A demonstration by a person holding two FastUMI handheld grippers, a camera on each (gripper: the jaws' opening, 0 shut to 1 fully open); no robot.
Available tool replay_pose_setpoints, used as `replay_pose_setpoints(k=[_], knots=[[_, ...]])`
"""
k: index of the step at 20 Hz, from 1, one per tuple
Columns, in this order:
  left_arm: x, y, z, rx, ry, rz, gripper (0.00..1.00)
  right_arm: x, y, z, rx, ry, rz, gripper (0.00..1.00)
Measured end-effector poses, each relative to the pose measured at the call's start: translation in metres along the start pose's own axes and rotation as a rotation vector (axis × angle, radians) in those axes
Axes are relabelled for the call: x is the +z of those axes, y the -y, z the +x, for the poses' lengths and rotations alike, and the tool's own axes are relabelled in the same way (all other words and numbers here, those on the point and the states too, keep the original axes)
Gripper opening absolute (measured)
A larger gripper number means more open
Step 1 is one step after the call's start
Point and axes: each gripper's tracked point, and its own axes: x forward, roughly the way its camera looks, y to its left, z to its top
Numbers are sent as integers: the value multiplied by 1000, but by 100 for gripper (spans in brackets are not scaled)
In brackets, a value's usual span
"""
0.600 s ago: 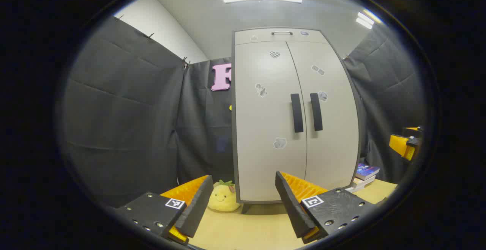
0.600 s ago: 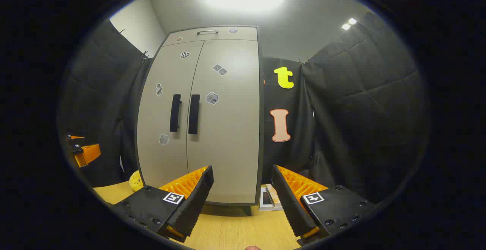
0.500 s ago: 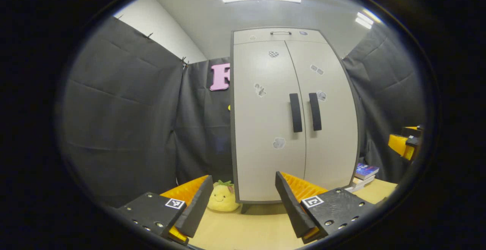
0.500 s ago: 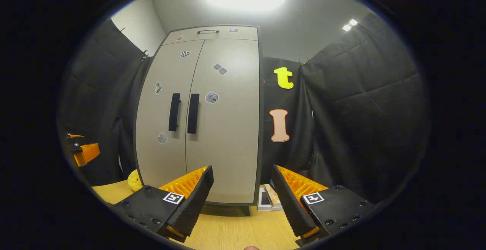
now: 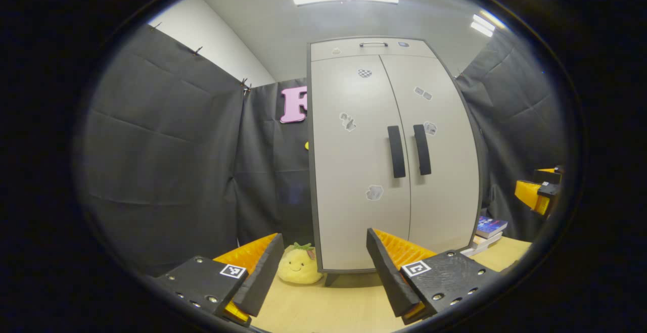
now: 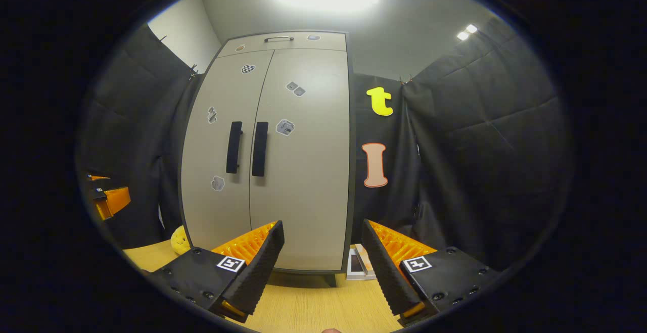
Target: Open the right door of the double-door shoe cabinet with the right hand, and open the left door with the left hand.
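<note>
A tall pale grey shoe cabinet (image 5: 354, 171) (image 6: 303, 181) stands on a wooden table with both doors closed. Two dark vertical handles sit side by side at the middle seam: the left door handle (image 5: 397, 151) (image 6: 233, 147) and the right door handle (image 5: 422, 149) (image 6: 260, 149). My left gripper (image 5: 323, 262) is open, well short of the cabinet and low in front of the left door. My right gripper (image 6: 322, 252) is open too, low before the right door's outer edge. Each view catches the other gripper far off at its side (image 5: 537, 196) (image 6: 108, 200).
A yellow plush toy (image 5: 299, 266) (image 6: 180, 240) sits on the wooden table (image 5: 328, 307) at the cabinet's left foot. A stack of books (image 5: 486, 232) (image 6: 361, 265) lies at its right foot. Black cloth walls close in on both sides.
Both views have shifted only slightly; the cabinet sits a touch lower in the left gripper view and a touch higher in the right one. Doors stay closed, both grippers stay open.
</note>
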Motion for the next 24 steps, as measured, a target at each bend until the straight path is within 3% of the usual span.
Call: replay_pose_setpoints(k=[6,13,19,24], knots=[[0,-3,0,21,9,11,95,4,-12,8,23,-7,11,97],[-3,-8,-5,64,-12,22,96,38,-60,43,129,4,54,98],[1,-16,-11,130,-31,38,96,79,-84,86,162,64,71,97],[12,-30,-21,201,-46,55,94,89,-106,120,195,35,76,97]])
